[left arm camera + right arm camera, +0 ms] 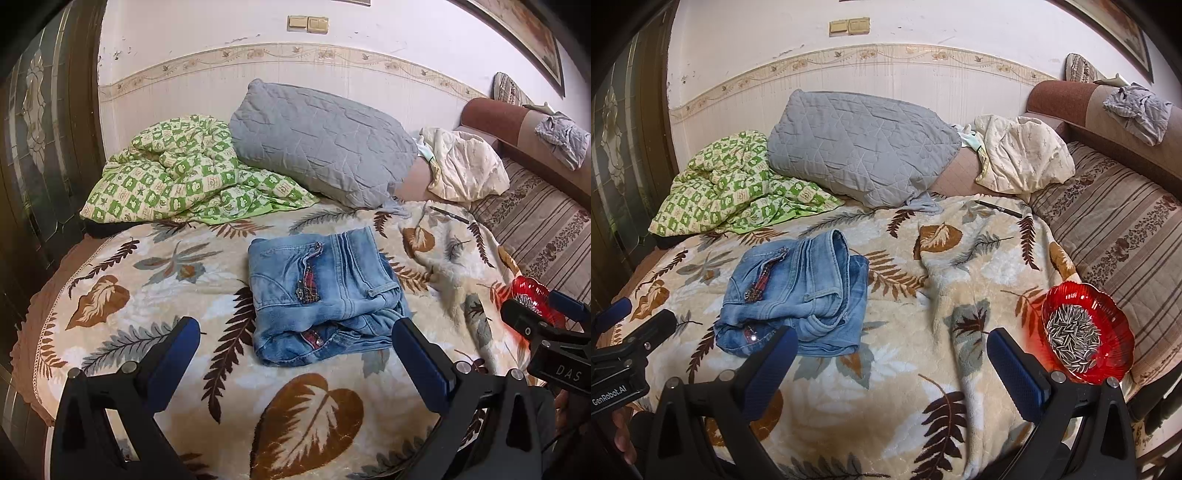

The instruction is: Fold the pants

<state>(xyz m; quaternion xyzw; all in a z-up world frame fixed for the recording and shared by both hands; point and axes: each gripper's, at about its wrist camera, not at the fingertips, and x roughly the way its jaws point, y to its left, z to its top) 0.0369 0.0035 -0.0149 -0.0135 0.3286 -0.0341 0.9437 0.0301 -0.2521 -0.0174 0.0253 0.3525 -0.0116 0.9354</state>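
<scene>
The pants [325, 295] are seen folded into a compact bundle on the leaf-patterned blanket [184, 280], at twelve o'clock from the left gripper [295, 354], untouched. The right gripper [892, 363] is held above the blanket, pants at ten o'clock, a red dish [1087, 332] of seeds at two o'clock. Both jaws are spread wide, empty.

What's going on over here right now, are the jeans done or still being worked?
The jeans lie folded into a compact stack on the leaf-print blanket. Both the left gripper and the right gripper hover above the bed with jaws open, holding nothing. A red bowl of seeds sits to the right, clear of the jeans. The fold looks finished.
</scene>
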